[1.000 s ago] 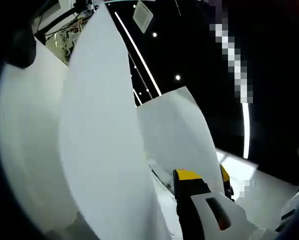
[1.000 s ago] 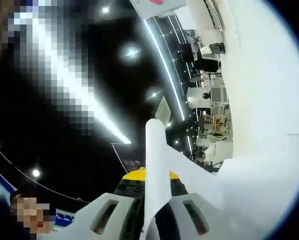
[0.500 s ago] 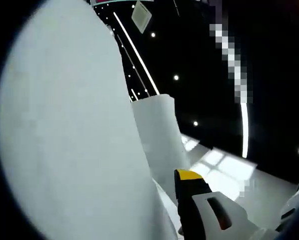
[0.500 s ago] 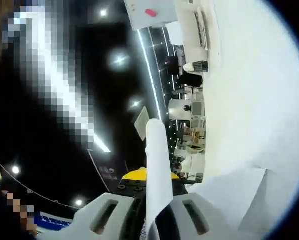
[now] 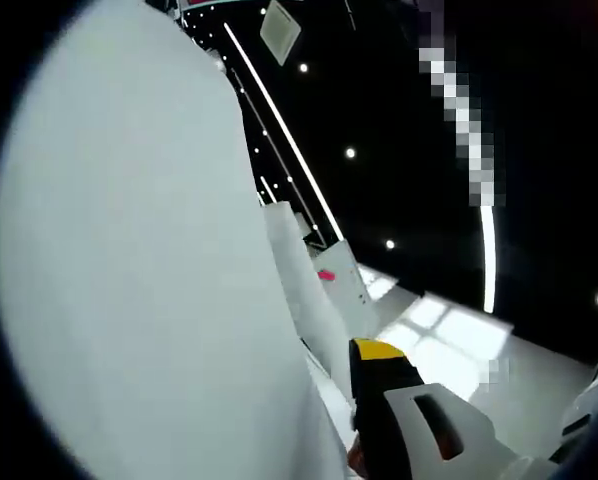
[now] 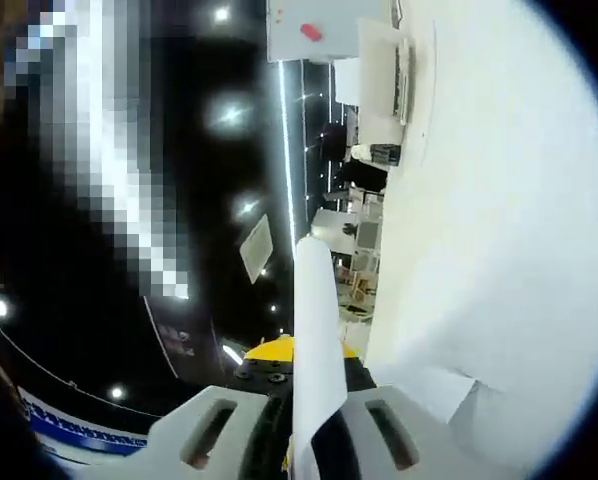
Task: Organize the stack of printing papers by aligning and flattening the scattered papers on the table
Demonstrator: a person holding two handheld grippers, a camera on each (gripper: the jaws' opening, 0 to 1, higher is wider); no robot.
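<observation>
A big white sheet of the printing papers (image 5: 139,260) stands close to the lens in the left gripper view and hides my left gripper's left jaw. My left gripper (image 5: 341,385) seems shut on the sheet's lower edge; its yellow-tipped right fingertip (image 5: 377,352) shows beside the paper. A narrow far part of the paper (image 5: 301,285) curves up behind it. In the right gripper view my right gripper (image 6: 314,365) is shut on the paper's edge (image 6: 315,320), which rises edge-on between the two jaws. The white table (image 6: 509,200) lies along that view's right side.
A white box with a pink mark (image 5: 341,285) stands beyond the paper in the left gripper view. A white box with a red mark (image 6: 314,28) and other equipment (image 6: 364,165) sit at the table's far end. Dark ceiling with light strips lies behind.
Both views have rolled with the hands. In the left gripper view the far paper flap has narrowed to a thin strip, uncovering the marked white box. Both grips are unchanged.
</observation>
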